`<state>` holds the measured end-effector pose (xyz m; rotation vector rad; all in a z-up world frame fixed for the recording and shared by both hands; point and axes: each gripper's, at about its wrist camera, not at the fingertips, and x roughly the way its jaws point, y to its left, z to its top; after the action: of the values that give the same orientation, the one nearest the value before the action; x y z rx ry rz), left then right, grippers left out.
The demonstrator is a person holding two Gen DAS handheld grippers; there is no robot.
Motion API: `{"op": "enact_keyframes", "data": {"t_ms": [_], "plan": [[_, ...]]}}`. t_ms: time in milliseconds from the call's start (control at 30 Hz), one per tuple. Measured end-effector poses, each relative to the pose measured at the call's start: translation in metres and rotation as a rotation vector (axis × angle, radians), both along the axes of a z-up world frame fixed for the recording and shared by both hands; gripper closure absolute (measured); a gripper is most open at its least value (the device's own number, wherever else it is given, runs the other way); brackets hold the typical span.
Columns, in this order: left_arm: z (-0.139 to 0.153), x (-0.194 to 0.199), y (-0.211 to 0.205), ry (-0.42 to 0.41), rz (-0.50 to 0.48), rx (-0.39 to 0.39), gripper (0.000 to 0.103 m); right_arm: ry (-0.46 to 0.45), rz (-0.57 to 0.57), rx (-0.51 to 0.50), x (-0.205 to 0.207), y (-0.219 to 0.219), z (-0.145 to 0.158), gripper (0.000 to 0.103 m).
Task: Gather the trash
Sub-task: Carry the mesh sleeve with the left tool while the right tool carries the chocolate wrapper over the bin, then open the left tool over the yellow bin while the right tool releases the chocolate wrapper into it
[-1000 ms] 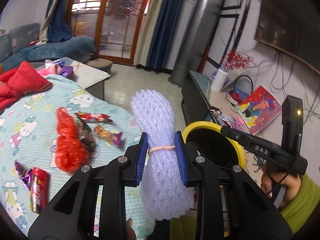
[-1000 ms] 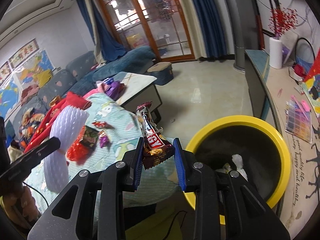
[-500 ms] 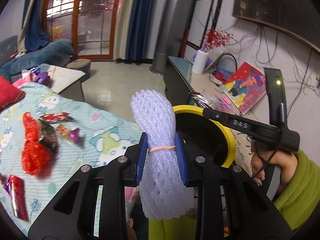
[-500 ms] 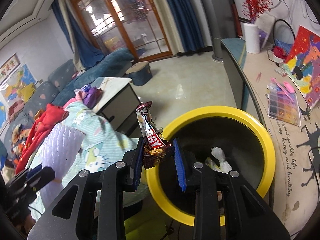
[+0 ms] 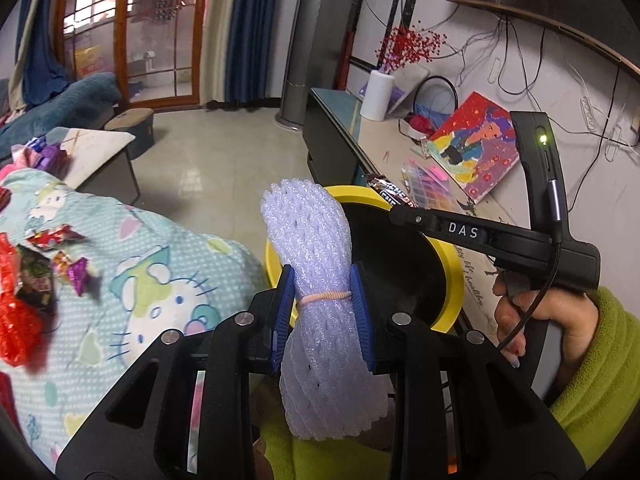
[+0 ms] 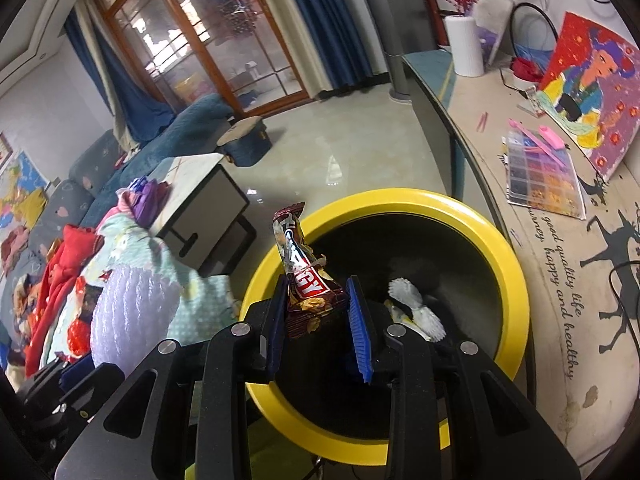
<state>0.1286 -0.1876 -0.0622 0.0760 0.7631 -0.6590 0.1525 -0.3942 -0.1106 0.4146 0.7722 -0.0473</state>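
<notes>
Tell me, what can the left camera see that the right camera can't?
Only the left wrist view shows the person's hand in a green sleeve, and the pink band tied around the foam net.

Only the right wrist view shows the white trash lying inside the bin.

Both show the yellow bin, the white foam net pinched in the left tool, and the brown snack wrapper in the right tool.

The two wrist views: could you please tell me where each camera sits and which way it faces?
Left wrist: behind the left tool, facing the yellow bin; it grips white foam netting; right hand shows.
Right wrist: behind the right tool, looking down into the bin; brown snack wrapper between its fingers.
Shared: bin, netting, wrapper.
</notes>
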Motion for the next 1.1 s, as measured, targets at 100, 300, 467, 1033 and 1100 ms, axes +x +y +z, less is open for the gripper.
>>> {"op": "enact_keyframes", "data": {"t_ms": [100,300,467,1033,1100], "plan": [[-0.007,0.004,-0.010,0.016,-0.018,0.006,0.081,0.016,-0.026,0.008,0.000,-0.009,-0.006,0.075],[-0.021,0.012,-0.026,0.045,-0.048,0.023,0.080,0.045,-0.080,0.029,0.001,-0.027,-0.017,0.075],[-0.033,0.019,-0.036,0.063,-0.065,0.038,0.080,0.064,-0.110,0.045,0.000,-0.038,-0.026,0.075],[-0.048,0.030,-0.054,0.107,-0.079,0.040,0.062,0.078,-0.168,0.088,-0.001,-0.055,-0.032,0.061],[-0.047,0.030,-0.053,0.104,-0.076,0.037,0.053,0.077,-0.174,0.087,-0.001,-0.056,-0.032,0.059]]}}
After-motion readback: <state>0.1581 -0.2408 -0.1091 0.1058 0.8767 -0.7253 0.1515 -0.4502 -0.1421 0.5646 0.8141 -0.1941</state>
